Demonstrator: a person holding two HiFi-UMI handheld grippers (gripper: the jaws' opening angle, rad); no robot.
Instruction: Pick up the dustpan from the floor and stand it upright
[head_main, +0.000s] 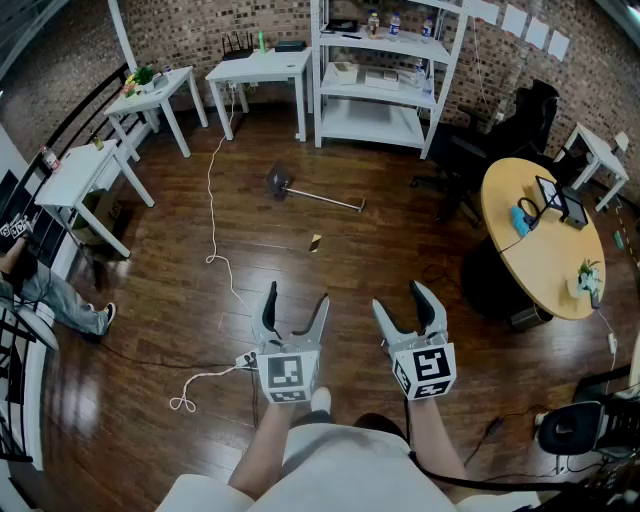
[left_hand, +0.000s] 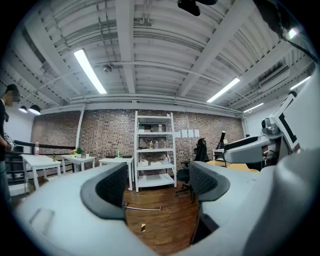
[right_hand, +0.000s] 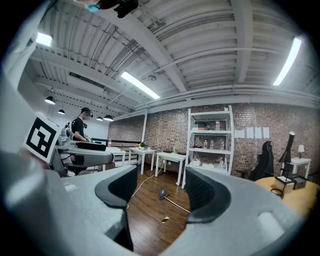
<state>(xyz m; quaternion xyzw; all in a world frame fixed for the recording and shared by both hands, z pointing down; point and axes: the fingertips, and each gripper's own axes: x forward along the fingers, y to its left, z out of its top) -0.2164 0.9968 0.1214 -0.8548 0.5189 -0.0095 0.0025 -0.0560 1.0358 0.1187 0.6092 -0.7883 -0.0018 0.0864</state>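
Dustpan (head_main: 280, 182) lies flat on the floor (head_main: 160, 300) just in front of the shelf (head_main: 370, 125), long handle stretched out sideways. Not picked up, not upright, so nothing is done yet: approach, grasp, lift and standing it up all remain. Left gripper (head_main: 296, 297) and right gripper (head_main: 400, 298) are well back from the shelf, far from the dustpan, fingers apart, nothing between them. Small yellowish scrap (head_main: 315, 242) between grippers and shelf, can't tell what. In the left gripper view a finger hides the pan head and only the handle shows.
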